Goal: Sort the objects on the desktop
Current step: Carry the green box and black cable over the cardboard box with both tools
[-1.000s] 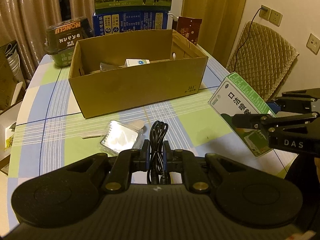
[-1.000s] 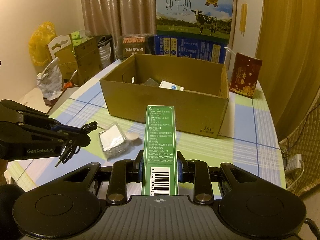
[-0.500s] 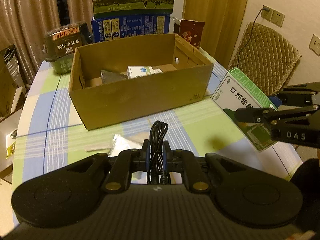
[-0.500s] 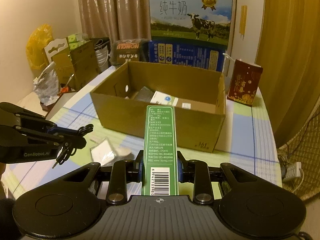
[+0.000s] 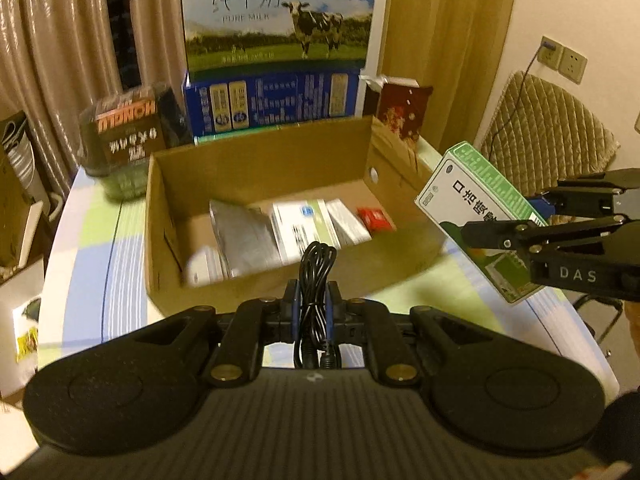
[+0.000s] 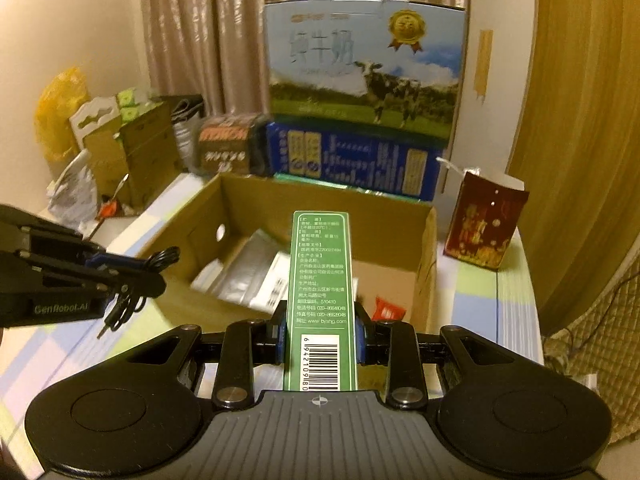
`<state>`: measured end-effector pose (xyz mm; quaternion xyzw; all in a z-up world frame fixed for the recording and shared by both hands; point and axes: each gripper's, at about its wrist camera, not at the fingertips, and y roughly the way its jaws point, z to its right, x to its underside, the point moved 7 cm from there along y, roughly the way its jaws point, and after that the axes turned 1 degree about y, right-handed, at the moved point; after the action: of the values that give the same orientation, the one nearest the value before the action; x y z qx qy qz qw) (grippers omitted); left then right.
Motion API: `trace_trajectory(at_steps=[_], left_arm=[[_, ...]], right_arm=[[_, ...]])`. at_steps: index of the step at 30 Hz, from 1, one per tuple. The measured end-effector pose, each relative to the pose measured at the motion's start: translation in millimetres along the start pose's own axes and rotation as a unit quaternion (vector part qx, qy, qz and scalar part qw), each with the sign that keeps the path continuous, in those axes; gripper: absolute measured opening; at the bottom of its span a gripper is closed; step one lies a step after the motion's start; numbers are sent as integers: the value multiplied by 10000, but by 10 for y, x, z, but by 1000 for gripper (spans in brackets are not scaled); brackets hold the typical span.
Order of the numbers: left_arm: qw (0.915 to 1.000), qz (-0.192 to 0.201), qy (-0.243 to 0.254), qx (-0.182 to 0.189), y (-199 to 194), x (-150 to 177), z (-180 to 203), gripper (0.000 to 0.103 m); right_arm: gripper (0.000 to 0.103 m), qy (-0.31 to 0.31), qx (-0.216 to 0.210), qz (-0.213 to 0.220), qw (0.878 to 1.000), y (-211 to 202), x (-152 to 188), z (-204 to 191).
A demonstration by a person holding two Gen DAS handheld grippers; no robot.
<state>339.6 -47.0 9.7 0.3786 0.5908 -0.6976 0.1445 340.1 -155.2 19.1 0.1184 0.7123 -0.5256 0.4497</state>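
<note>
Counter with a checked cloth carries an open cardboard box holding a silver pouch, white packets and a small red packet. Right gripper clamps a green carton upright, near the box's front wall. Left gripper pinches a coiled black cable by the same wall.

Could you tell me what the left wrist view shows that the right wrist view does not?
Only the left wrist view shows the wall sockets and quilted chair. Only the right wrist view shows the yellow bag and the green box's barcode. Both show the cardboard box, milk carton, red gift bag, the coiled cable and the green box.
</note>
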Motion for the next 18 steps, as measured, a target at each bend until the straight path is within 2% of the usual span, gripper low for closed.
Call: trace_trajectory(at_steps=[8, 18], left_arm=[[10000, -17, 47, -33, 319, -368, -134, 9], [9999, -96, -76, -33, 650, -492, -246, 9]], right_arm=[[27, -8, 74, -100, 9999, 345, -275, 157], [27, -17, 50, -206, 9998, 646, -365, 212]])
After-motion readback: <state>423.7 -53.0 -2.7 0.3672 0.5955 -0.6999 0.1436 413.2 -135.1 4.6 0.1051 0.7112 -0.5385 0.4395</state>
